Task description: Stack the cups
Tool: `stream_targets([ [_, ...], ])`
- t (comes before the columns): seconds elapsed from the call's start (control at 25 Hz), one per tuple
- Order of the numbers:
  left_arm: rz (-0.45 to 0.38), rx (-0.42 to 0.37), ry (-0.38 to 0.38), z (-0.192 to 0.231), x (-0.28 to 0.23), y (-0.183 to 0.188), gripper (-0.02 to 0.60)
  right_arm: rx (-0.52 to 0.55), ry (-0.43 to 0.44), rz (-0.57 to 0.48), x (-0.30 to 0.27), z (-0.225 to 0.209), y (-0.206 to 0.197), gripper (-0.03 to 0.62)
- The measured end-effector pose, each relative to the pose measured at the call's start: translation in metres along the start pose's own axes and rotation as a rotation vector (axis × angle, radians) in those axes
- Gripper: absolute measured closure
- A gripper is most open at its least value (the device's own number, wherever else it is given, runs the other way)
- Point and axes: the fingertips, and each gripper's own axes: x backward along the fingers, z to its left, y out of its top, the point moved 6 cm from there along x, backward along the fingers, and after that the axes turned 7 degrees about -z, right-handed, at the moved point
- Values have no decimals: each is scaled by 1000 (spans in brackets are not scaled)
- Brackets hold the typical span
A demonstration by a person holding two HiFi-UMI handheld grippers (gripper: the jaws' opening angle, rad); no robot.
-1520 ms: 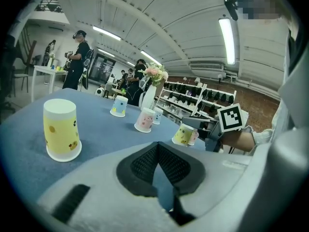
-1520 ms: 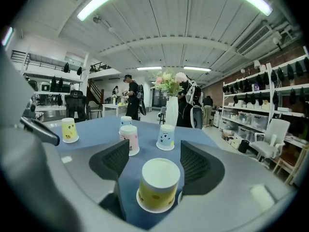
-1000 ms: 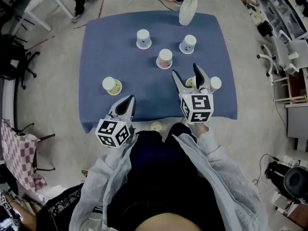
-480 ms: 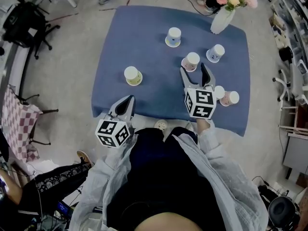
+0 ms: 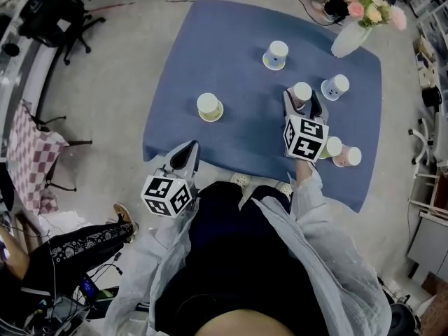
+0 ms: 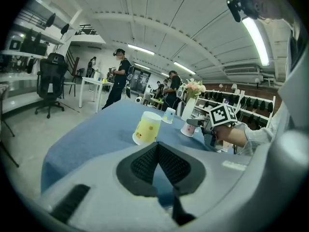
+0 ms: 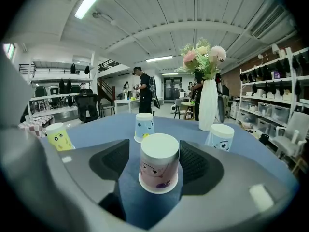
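Observation:
Several paper cups stand upside down on the blue cloth (image 5: 238, 47). In the head view a pink cup (image 5: 302, 89) sits between the jaws of my right gripper (image 5: 301, 99), which is open. In the right gripper view that pink cup (image 7: 159, 163) stands on the cloth with a gap to the left pad. A yellow cup (image 5: 208, 106) stands left of centre, and blue cups (image 5: 276, 54) (image 5: 337, 86) stand farther off. My left gripper (image 5: 187, 152) hovers at the cloth's near edge, shut and empty, and the yellow cup (image 6: 147, 127) lies ahead of it.
A white vase with flowers (image 5: 350, 37) stands at the far right corner. Two more cups (image 5: 332, 148) (image 5: 348, 157) lie right of my right gripper. Chairs, desks and people stand around the low table on the grey floor.
My right gripper has gone forward and down, and the pink cup now sits between its open jaws. The left gripper stays by the near edge. The head view has swung, so the table appears shifted right.

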Motion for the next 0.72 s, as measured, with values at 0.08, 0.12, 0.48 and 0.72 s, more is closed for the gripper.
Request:
stream_targets([
  [0.08,5,3,1,3,0,-2,591,3,-12,8,-3,1,-4,277],
  [0.12,9,3,-1,5,0,-3,591,6,-20,10,-3,1,-6,292],
  [0.48,16,-21,-81,-4,-18,2,591,7,-30,-5,11,-1,-1,338],
  [0.72,21,-36,-168,-20,-33,3,591,-3,-27,-28,44,4,7,338],
])
